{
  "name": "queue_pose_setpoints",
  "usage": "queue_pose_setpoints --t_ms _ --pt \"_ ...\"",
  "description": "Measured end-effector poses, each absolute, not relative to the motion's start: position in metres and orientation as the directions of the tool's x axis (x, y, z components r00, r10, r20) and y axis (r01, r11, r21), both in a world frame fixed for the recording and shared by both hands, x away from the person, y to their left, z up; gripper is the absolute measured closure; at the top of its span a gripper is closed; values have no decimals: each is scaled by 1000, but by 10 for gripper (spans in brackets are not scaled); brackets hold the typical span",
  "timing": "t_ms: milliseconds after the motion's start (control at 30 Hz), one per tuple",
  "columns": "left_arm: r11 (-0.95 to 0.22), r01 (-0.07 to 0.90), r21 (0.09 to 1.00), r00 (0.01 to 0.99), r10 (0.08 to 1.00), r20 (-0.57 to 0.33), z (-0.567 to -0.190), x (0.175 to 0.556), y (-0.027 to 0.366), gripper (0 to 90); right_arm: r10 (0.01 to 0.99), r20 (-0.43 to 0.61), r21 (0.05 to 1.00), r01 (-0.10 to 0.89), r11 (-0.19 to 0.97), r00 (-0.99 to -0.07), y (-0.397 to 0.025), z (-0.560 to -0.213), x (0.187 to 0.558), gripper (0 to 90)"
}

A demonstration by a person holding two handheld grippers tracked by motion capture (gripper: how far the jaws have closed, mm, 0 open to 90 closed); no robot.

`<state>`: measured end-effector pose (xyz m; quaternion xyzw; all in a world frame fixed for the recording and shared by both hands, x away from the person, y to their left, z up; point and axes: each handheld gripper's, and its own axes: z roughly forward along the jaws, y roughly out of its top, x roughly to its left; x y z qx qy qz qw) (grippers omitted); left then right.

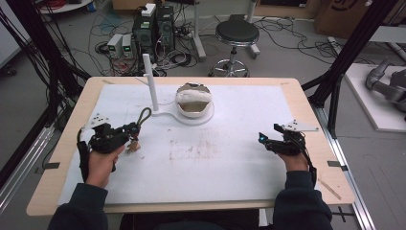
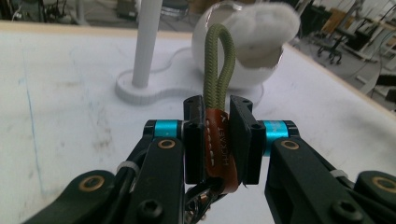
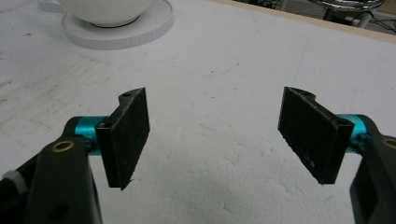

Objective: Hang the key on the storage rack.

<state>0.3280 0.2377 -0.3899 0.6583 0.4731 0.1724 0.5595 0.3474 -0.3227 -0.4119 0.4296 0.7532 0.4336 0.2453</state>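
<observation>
— At nine o'clock on the surface (image 1: 230, 163), what is the left claw (image 2: 218, 140) doing?
— Clamping a leather tab reading "HUCKABY"; its green cord loop (image 2: 219, 65) is standing upright. Probably next: hooking it on the white post (image 1: 151, 81) at eleven.
— And the right claw (image 3: 217, 135)?
— Hovering at three, jaws apart, gripping nothing.

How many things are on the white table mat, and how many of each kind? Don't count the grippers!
Key fobs with a green cord loop and brown leather tab: 1, held in the left gripper
White stands with an upright post: 1
White bowls on the stand's round base: 1
White fluffy wads in the bowl: 1
Total: 4
</observation>
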Motion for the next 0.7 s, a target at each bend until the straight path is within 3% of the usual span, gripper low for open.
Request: queue_pose_setpoints --t_ms 400,700 --pt "123 306 944 539 795 -279 -331 358 235 759 858 -1 864 432 260 -514 -321 -412 348 252" --pt "112 333 936 495 824 -275 -315 389 232 759 856 0 864 431 260 -517 -321 -412 348 252"
